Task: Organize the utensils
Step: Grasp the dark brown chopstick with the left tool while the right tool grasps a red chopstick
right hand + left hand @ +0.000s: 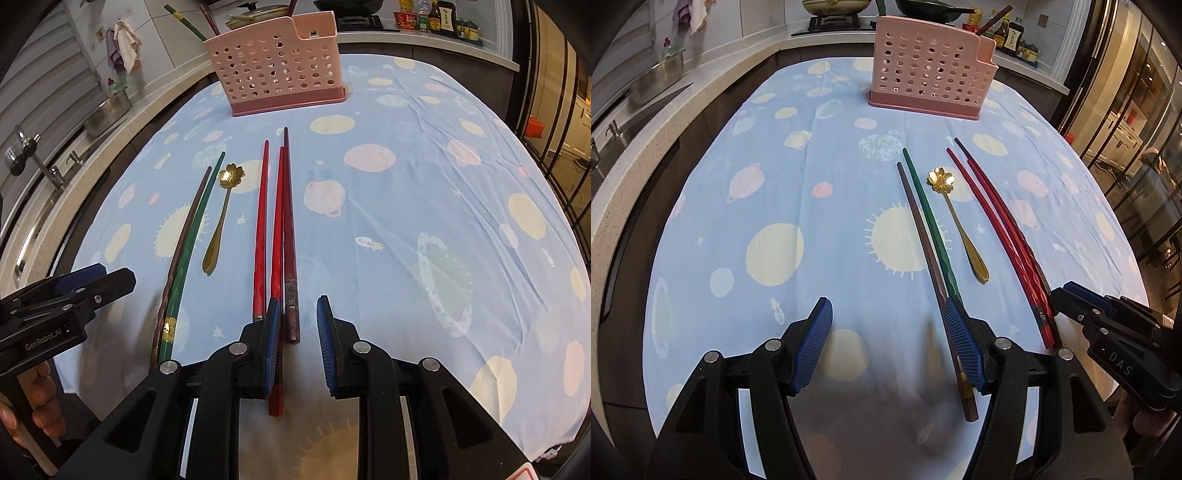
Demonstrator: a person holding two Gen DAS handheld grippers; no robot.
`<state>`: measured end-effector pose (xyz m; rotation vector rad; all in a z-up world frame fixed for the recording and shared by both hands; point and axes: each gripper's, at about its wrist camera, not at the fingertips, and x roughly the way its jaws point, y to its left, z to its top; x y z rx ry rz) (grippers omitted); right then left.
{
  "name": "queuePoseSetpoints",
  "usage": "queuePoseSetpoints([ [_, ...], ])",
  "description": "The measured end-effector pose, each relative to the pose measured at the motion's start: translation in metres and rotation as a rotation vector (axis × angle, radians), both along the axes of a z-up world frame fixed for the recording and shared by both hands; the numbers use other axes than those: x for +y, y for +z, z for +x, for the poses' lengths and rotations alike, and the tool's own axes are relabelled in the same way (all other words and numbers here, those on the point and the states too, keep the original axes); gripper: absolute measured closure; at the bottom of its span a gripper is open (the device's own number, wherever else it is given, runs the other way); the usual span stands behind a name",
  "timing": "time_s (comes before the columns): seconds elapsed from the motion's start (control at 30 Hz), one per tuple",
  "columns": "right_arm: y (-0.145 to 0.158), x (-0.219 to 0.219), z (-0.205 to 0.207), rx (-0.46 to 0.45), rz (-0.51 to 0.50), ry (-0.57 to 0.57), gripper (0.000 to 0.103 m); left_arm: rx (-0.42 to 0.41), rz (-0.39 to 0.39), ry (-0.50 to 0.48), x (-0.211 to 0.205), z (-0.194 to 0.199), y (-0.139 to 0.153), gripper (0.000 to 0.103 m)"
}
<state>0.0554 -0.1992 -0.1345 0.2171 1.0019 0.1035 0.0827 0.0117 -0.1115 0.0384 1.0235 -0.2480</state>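
Five chopsticks and one spoon lie on the blue planet-print tablecloth (pixel 738 229), with one pink perforated holder (pixel 925 68) standing at the top centre of the left wrist view. From left to right in that view lie a brown chopstick (pixel 923 236), a green chopstick (pixel 925 206) just beside it, a gold flower-headed spoon (pixel 960 225), then two red chopsticks (pixel 990 229) and a dark maroon chopstick (pixel 1019 236) bunched together on the right. The left gripper (pixel 886 345) fills the bottom of its frame, held low over the cloth with its jaws spread wide and nothing between them; its right blue pad (pixel 962 343) lies over the near ends of the brown and green sticks. The right gripper (pixel 1071 299) enters at the lower right edge of that view, near the red sticks' ends. In the right wrist view the right gripper (pixel 297 343) sits bottom centre, jaws apart, with the maroon stick's end between them and a red one under its left pad (pixel 271 345); neither is clamped. Only this view shows more stick handles rising from the holder's far left side, a sink faucet (pixel 22 155) at the left edge, and fingers (pixel 40 398) wrapped around the left gripper's handle at lower left.
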Motion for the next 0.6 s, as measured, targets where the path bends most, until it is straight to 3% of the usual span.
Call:
queuePoseSetpoints([
  [0.6, -0.007, -0.003, 0.006, 0.008, -0.008, -0.008, 0.085, 0.032, -0.007, -0.066, -0.01, -0.019, -0.005, 0.043],
])
